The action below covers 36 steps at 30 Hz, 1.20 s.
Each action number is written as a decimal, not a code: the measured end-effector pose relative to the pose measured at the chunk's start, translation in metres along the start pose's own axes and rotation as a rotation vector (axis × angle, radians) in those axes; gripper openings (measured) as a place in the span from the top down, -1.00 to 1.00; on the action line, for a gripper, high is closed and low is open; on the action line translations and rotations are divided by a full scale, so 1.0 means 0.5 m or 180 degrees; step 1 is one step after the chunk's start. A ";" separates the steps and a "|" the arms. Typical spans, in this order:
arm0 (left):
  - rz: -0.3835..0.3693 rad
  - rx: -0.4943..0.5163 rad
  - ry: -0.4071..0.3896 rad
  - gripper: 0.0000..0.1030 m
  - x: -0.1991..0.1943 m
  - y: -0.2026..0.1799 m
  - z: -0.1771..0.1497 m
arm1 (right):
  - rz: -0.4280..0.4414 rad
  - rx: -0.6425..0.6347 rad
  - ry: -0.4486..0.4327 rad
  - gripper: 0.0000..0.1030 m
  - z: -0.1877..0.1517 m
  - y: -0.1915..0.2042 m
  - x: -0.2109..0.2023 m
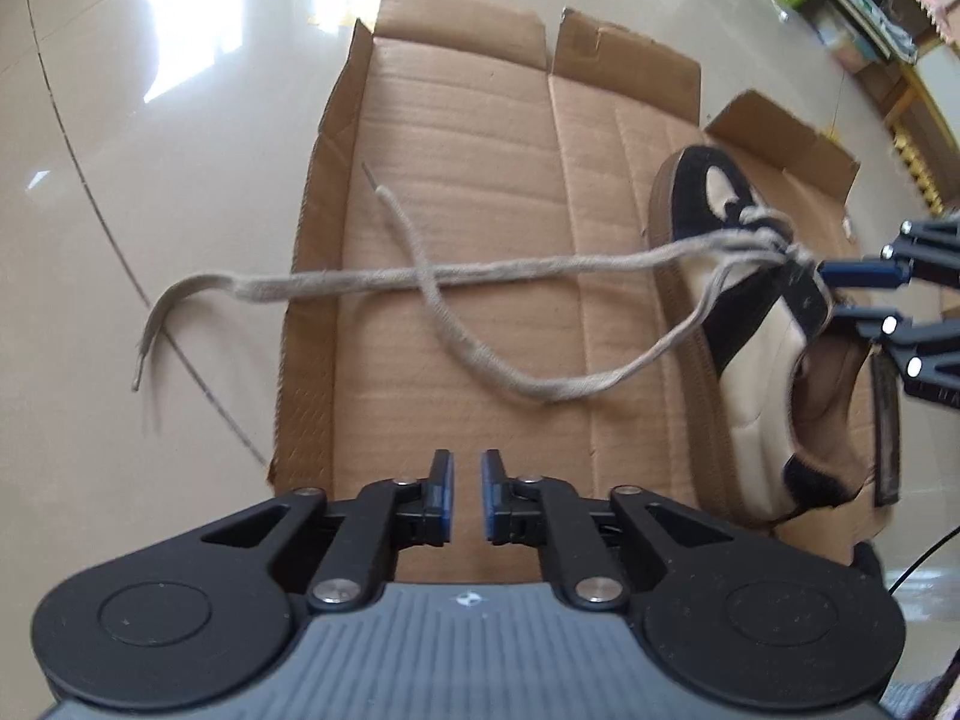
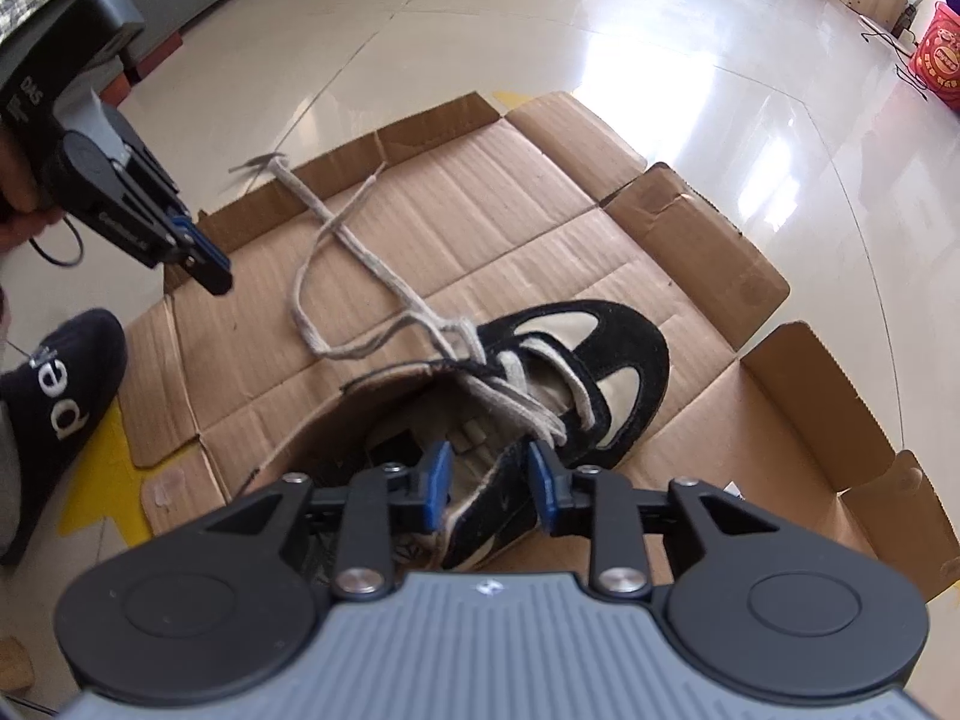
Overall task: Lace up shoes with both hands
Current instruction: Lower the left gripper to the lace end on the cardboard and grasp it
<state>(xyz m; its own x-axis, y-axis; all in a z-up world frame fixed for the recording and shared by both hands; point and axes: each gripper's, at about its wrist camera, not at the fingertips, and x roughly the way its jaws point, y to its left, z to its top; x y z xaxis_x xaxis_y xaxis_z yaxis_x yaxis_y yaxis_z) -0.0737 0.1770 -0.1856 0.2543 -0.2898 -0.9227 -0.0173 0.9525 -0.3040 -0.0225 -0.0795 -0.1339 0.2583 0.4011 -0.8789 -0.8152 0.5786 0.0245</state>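
A beige and black shoe [image 1: 756, 372] [image 2: 630, 360] lies on flattened cardboard [image 1: 480, 120] [image 2: 540, 180]. Its grey laces [image 1: 480, 270] [image 2: 360, 276] trail loose from the upper eyelets across the cardboard, and one end reaches the tile floor. My left gripper [image 1: 467, 462] [image 2: 210, 273] hovers over the cardboard beside the shoe, apart from the laces, open by a narrow gap with nothing in it. My right gripper [image 2: 489, 456] [image 1: 834, 294] straddles the shoe's black eyelet flap near the opening. The flap stands between the pads, which are open and not clamped on it.
A person's foot in a black slipper [image 2: 54, 396] rests at the cardboard's left edge, and a hand [image 2: 18, 204] holds the left gripper. The cardboard's raised flaps [image 2: 690, 228] edge the work area. Glossy tile floor lies all around, with shelves [image 1: 840, 0] and a red container [image 2: 939, 60] far off.
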 end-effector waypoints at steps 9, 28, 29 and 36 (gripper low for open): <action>-0.0087 -0.0354 -0.0277 0.05 -0.028 0.024 0.037 | 0.0149 -0.0195 0.0046 0.56 0.096 0.065 0.036; -0.0476 -0.2400 -0.0557 -0.06 -0.020 0.272 0.037 | 0.0210 -0.0760 0.0127 0.02 0.167 0.147 0.053; -0.0523 -0.2521 -0.0559 -0.06 -0.014 0.280 0.033 | 0.0282 -0.0691 0.0124 0.03 0.171 0.153 0.065; -0.0679 -0.2958 -0.0684 0.12 0.000 0.309 0.017 | 0.0420 -0.0414 0.0252 0.31 0.188 0.192 0.213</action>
<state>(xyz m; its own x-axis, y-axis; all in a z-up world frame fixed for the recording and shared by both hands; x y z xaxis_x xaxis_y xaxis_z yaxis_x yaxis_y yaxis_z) -0.0681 0.3251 -0.2306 0.5098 -0.3367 -0.7917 -0.6824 0.4022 -0.6104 -0.0247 0.0855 -0.1806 0.1074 0.4074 -0.9069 -0.9007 0.4260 0.0847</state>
